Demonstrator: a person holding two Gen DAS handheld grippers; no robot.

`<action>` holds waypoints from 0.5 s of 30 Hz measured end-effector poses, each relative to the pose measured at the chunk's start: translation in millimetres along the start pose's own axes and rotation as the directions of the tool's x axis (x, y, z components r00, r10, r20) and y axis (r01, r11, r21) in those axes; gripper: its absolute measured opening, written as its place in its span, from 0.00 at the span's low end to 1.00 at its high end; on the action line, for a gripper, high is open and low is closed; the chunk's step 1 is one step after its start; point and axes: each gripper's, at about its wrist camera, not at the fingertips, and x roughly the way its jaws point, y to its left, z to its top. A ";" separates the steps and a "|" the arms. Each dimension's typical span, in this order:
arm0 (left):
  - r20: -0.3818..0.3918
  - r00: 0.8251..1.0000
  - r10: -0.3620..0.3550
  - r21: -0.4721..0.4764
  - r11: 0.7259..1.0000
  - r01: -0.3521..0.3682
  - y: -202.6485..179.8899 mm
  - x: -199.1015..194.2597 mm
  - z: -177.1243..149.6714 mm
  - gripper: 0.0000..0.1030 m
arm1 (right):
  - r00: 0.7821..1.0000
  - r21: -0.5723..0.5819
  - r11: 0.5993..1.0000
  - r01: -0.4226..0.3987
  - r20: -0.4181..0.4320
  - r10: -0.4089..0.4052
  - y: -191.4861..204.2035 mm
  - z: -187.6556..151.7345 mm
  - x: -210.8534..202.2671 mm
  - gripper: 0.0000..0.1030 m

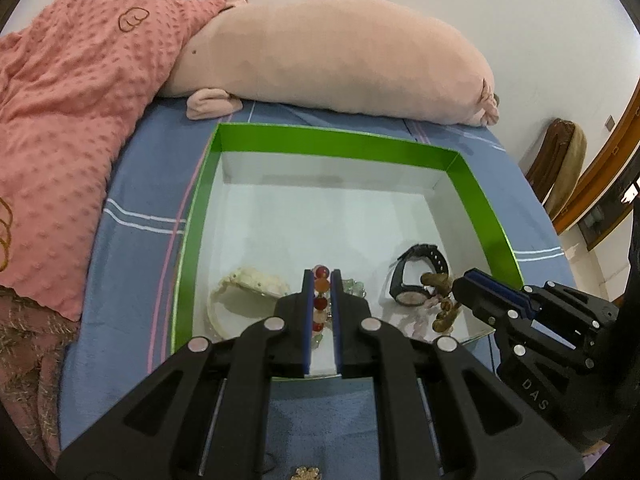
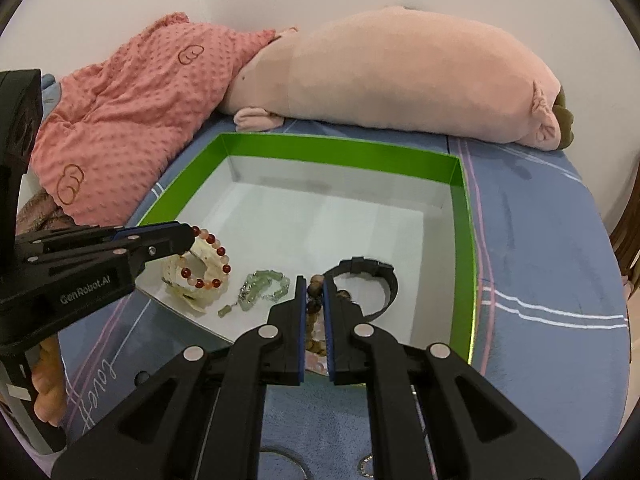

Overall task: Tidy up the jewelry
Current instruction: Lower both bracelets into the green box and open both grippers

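Note:
My left gripper [image 1: 322,277] is shut on a red-and-white bead bracelet [image 1: 320,303], which hangs as a loop [image 2: 212,268] just above the near left part of the green-walled box [image 1: 320,140]. My right gripper [image 2: 313,285] is shut on a brown bead bracelet [image 2: 313,305], whose beads dangle from its tip [image 1: 438,280] over the box's near right part. On the white floor lie a black watch [image 2: 372,276], a cream bracelet [image 1: 248,292], a pale green bracelet [image 2: 262,288] and pink beads [image 2: 316,364] partly hidden under my right fingers.
The box [image 2: 340,152] rests on a blue striped bedsheet [image 2: 540,260]. A long pink plush toy [image 1: 340,60] lies behind it against the wall, and a pink dotted blanket [image 1: 72,120] is heaped at the left. A small gold ornament [image 1: 306,472] lies on the sheet near me.

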 end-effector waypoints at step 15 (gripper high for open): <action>0.039 0.999 0.031 0.057 0.998 -0.033 -4.1 -51.7 -23.1 0.27 | 0.999 -0.065 0.997 -0.047 0.009 0.047 13.8 -30.3 -73.1 0.40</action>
